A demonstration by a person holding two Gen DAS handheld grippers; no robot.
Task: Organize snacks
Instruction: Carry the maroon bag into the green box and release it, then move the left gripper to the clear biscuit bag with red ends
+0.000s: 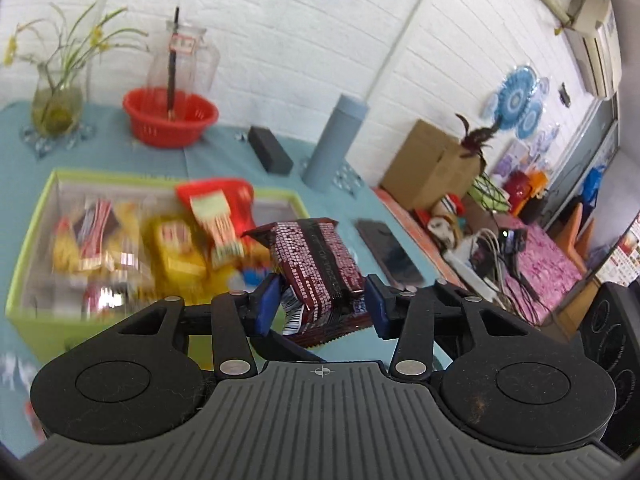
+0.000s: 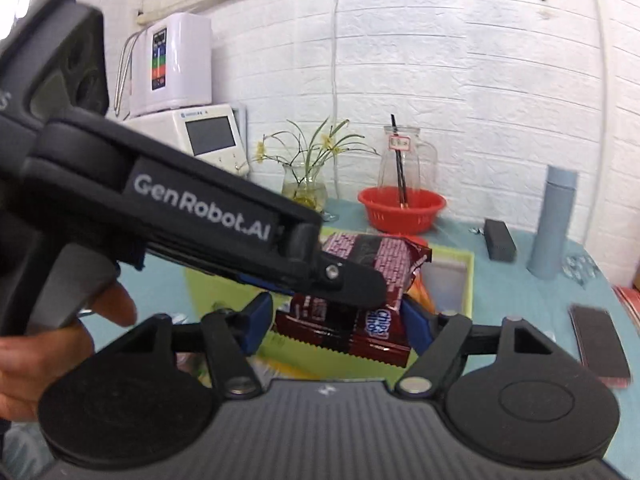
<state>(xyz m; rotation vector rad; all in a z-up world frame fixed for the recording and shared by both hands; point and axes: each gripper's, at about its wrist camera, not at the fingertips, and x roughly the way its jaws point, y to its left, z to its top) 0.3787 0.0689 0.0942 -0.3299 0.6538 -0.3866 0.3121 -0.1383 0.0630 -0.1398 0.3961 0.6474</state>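
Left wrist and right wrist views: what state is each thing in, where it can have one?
Left hand-held gripper: shut on brick-pattern snack packet, held clear of the table.
Right hand-held gripper: apparently shut on Chips Ahoy packet.
Green box: open, snacks inside.
Phone: lying flat, screen dark.

- I see the desk (image 1: 224,156) under a teal cloth.
- A green-rimmed box (image 1: 36,216) of snacks rests on it.
- Behind the box: a red basket (image 1: 170,114), a glass vase (image 1: 58,104) of stems, a black case (image 1: 270,148), a grey-blue cylinder flask (image 1: 336,140).
- A dark phone (image 1: 390,252) lies flat near the desk's right edge.
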